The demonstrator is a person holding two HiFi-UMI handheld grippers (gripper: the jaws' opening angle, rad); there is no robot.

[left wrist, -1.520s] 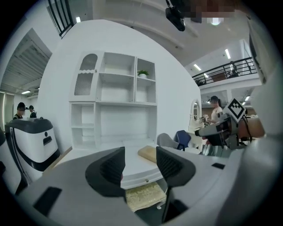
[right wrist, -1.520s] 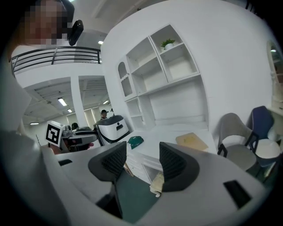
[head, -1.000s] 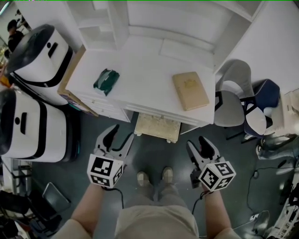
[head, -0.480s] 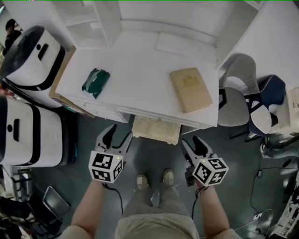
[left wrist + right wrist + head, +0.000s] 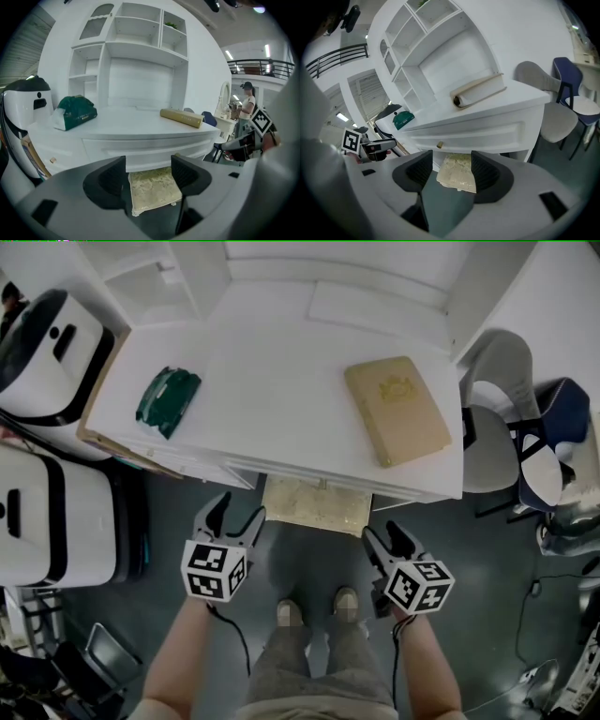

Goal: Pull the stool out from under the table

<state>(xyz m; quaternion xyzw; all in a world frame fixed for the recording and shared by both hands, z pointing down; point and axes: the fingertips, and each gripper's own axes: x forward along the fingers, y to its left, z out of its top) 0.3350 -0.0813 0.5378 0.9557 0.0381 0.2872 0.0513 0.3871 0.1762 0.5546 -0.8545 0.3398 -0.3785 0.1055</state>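
The stool [image 5: 314,505] has a cream patterned cushion and stands tucked under the white table [image 5: 281,381], with only its front part showing. My left gripper [image 5: 234,515] hangs just left of the stool's front edge. Its jaws have just been opening and stand open with nothing between them. My right gripper [image 5: 386,538] is open just right of the stool, also holding nothing. In the left gripper view the stool [image 5: 152,187] shows between the jaws, some way off. The right gripper view frames the stool [image 5: 458,172] the same way. Neither gripper touches it.
A green packet [image 5: 167,399] and a tan book [image 5: 398,409] lie on the table. White-and-black machines [image 5: 47,343] stand at the left, and a grey chair [image 5: 492,427] and a blue chair [image 5: 553,409] at the right. My feet [image 5: 291,613] are behind the stool.
Both grippers have sunk and come closer to the table's front edge and the stool. The left jaws stand wider apart than before.
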